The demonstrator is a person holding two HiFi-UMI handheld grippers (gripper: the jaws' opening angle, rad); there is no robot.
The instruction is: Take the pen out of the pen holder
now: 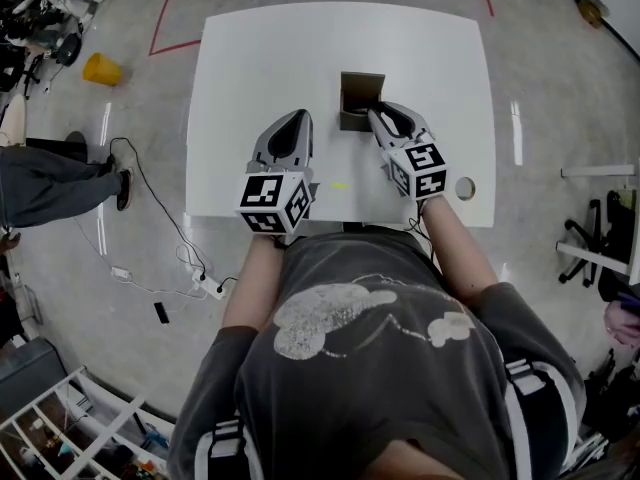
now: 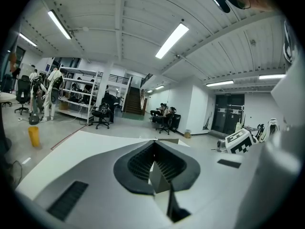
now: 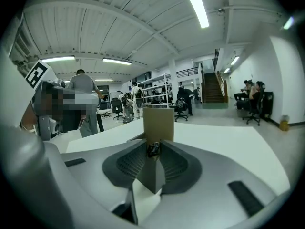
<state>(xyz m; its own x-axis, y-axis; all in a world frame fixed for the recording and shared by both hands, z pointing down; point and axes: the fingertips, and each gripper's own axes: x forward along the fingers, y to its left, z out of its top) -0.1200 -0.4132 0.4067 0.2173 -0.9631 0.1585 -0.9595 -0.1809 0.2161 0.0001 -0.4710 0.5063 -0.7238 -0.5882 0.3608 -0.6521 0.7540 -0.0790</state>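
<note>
A brown open-topped pen holder [image 1: 358, 93] stands on the white table [image 1: 260, 58]. My right gripper [image 1: 378, 116] is at its near right corner. In the right gripper view the holder [image 3: 158, 120] rises just behind the jaw tips. The dark top of a pen [image 3: 153, 150] sits pinched between them, so the right gripper [image 3: 153, 151] is shut on it. The rest of the pen is hidden. My left gripper [image 1: 298, 118] rests to the left of the holder, apart from it. The left gripper [image 2: 154, 149] is shut, with its tips meeting on nothing.
A small yellow mark [image 1: 340, 185] lies on the table near its front edge, and a round hole [image 1: 464, 188] is at the front right corner. On the floor are a yellow container [image 1: 102, 69], cables [image 1: 160, 228], a bystander's legs [image 1: 50, 183] and a chair base [image 1: 590, 248].
</note>
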